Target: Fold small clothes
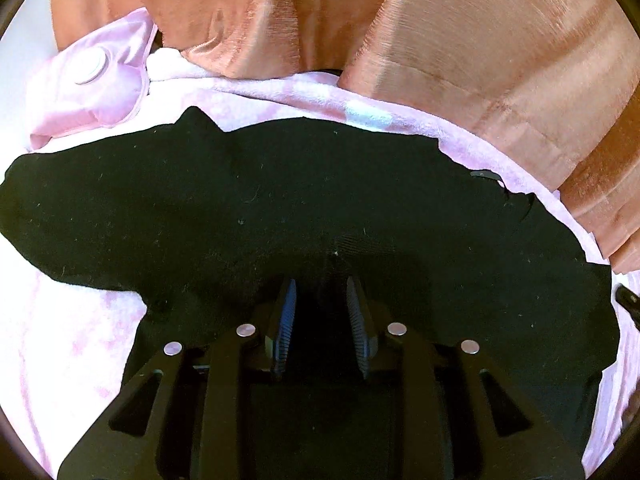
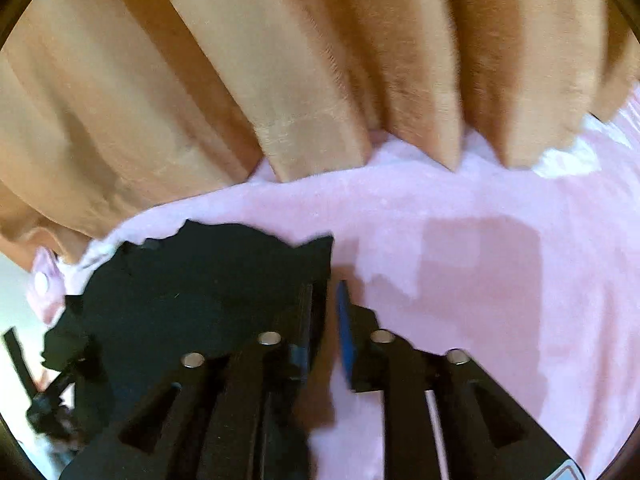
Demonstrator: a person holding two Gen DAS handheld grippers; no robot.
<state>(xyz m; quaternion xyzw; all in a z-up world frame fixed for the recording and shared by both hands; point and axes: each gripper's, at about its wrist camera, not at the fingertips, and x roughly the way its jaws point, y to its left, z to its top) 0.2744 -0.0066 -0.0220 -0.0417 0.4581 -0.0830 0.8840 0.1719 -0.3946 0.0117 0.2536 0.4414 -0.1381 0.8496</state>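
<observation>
A black garment (image 1: 280, 208) lies spread across a pink fleece blanket (image 1: 72, 352). My left gripper (image 1: 322, 284) sits over the garment's near edge with its blue-padded fingers apart; dark cloth lies between and under them, not pinched. In the right wrist view the same black garment (image 2: 208, 292) lies at the left. My right gripper (image 2: 328, 292) is at the garment's right edge with a narrow gap between its fingers, and the left finger lies over the cloth's edge. The view is blurred, so I cannot tell whether cloth is caught.
An orange-brown curtain (image 1: 460, 40) hangs in folds behind the blanket, also in the right wrist view (image 2: 240, 60). A pink satin pillow (image 1: 92, 80) with a round button lies at the far left. The blanket (image 2: 500, 260) stretches to the right.
</observation>
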